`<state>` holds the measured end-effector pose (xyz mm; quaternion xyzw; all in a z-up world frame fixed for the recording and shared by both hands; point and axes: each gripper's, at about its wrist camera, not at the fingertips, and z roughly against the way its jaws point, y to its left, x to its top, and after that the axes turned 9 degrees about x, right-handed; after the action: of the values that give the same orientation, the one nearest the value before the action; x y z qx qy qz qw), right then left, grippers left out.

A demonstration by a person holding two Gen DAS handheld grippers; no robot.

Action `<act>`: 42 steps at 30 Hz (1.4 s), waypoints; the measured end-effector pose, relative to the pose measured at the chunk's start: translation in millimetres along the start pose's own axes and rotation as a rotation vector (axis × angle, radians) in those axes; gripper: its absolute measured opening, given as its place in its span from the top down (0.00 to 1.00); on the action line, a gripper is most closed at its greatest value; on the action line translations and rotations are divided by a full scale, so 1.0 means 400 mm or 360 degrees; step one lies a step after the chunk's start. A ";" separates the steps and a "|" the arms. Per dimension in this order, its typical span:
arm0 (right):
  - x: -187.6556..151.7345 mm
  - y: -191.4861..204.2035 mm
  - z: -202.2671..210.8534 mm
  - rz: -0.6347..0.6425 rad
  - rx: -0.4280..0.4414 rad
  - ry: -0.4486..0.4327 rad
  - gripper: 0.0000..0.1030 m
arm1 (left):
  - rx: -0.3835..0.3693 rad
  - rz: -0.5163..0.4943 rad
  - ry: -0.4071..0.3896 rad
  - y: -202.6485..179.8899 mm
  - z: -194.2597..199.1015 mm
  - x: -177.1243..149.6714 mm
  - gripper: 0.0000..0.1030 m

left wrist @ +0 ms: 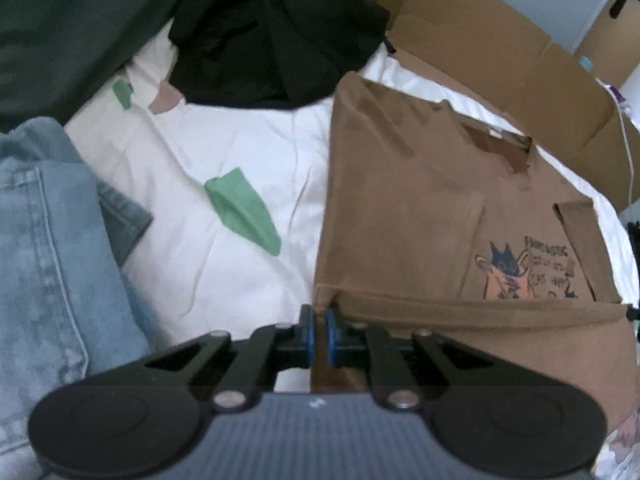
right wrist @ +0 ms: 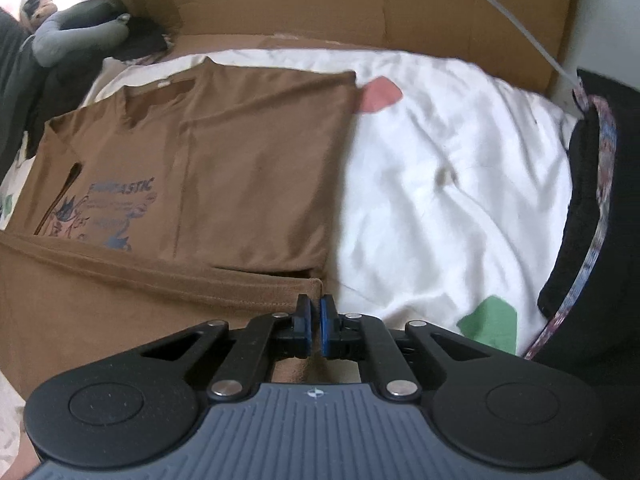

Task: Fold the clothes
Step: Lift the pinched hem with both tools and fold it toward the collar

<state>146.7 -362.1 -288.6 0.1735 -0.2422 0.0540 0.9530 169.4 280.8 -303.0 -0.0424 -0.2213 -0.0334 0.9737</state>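
Note:
A brown T-shirt point(left wrist: 400, 208) with a blue and orange cat print lies face up on a white sheet point(left wrist: 224, 128), its sides folded inward. My left gripper point(left wrist: 319, 322) is shut on the near left corner of the hem, with fabric pinched between the blue pads. In the right wrist view the same T-shirt point(right wrist: 240, 152) spreads to the left, and my right gripper point(right wrist: 315, 312) is shut on the near right hem corner. The hem band runs across just beyond both grippers, and brown cloth hangs beneath them.
Light blue jeans point(left wrist: 48, 260) lie at the left, with a dark green garment point(left wrist: 60, 32) and a black garment point(left wrist: 272, 48) behind. Cardboard point(left wrist: 500, 40) lines the far side. A black garment with a patterned band point(right wrist: 608, 200) sits right of the sheet point(right wrist: 440, 200). A grey cushion point(right wrist: 72, 36) lies far left.

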 end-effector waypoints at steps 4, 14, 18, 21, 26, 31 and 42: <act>-0.004 0.002 -0.020 -0.0016 0.0005 0.0016 0.94 | 0.0020 -0.0063 0.0017 -0.022 -0.023 0.002 0.87; 0.007 0.006 -0.040 0.0042 0.0041 0.0031 0.96 | 0.0026 -0.0148 0.0000 -0.036 -0.026 0.006 0.92; 0.005 0.016 -0.003 0.0044 0.0025 -0.0015 0.97 | 0.0027 -0.0128 -0.0027 -0.028 0.005 0.002 0.93; 0.011 0.023 0.035 0.0034 0.0018 -0.0059 0.97 | 0.0017 -0.0091 -0.0059 -0.019 0.037 0.003 0.93; 0.022 0.039 0.098 0.0054 0.0002 -0.0099 0.97 | -0.0041 -0.0060 -0.0094 -0.013 0.092 0.032 0.93; 0.046 0.047 0.146 0.0053 -0.0008 -0.0168 0.97 | -0.0041 -0.0104 -0.0141 -0.014 0.119 0.062 0.94; 0.159 0.071 0.180 0.0098 -0.0051 -0.0304 0.97 | -0.0032 -0.0088 -0.0289 -0.019 0.151 0.154 0.94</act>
<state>165.1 -360.1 -190.1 0.1552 -0.3380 0.0628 0.9261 198.3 276.1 -221.4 -0.0490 -0.3095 -0.0586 0.9478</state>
